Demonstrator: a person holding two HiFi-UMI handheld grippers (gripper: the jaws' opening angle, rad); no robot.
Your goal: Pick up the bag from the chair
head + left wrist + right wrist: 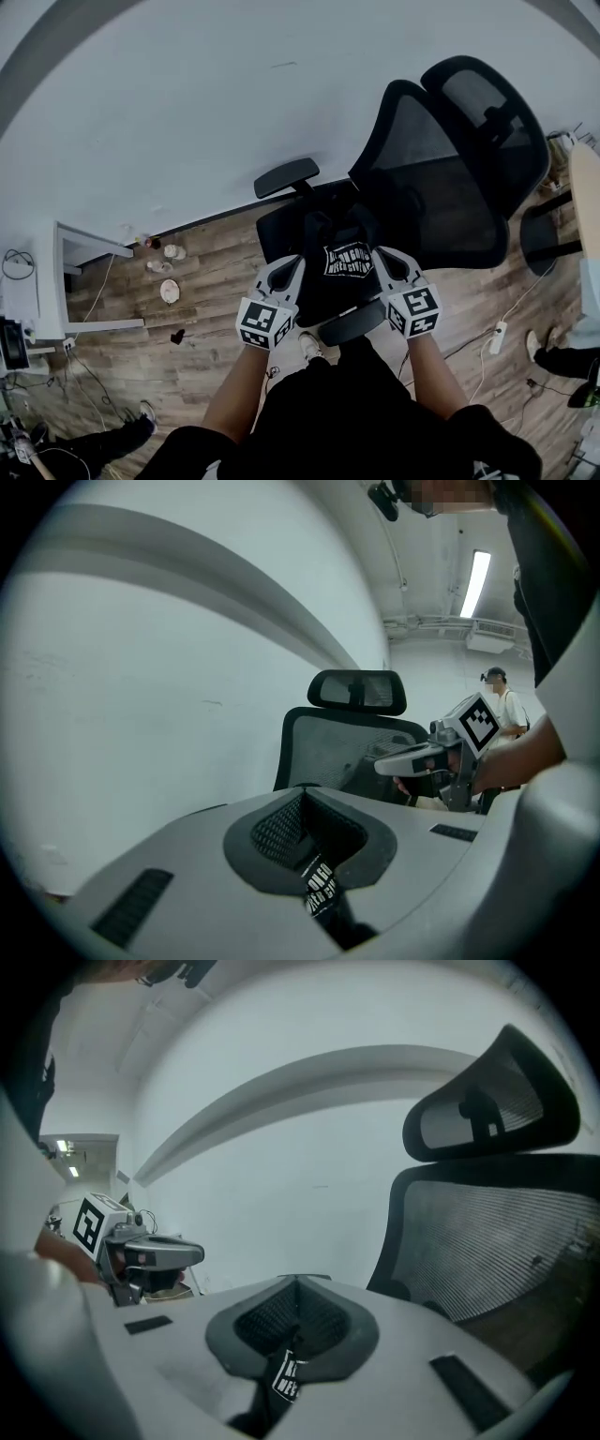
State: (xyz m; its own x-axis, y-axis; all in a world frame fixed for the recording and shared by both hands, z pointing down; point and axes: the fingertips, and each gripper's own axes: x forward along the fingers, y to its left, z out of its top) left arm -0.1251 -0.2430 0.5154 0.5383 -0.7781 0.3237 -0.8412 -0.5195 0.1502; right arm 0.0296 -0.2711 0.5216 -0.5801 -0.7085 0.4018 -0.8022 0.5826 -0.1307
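A black bag point(345, 265) with white print hangs between my two grippers, in front of the seat of a black mesh office chair point(450, 178). My left gripper point(284, 275) is shut on a black strap point(323, 885) of the bag that carries a white printed label. My right gripper point(390, 264) is shut on the bag's strap point(284, 1378) from the other side. The left gripper view shows the right gripper point(424, 758) beside the chair's backrest point(352, 747). The right gripper view shows the left gripper point(155, 1254) at the left. Whether the bag still touches the seat is hidden.
The chair's left armrest point(286, 176) juts out beside the bag. A white shelf unit point(86, 286) and small items point(169, 292) stand on the wood floor at left. A dark stool point(544, 234) and a power strip point(498, 336) are at right. A person point(507, 705) stands far back.
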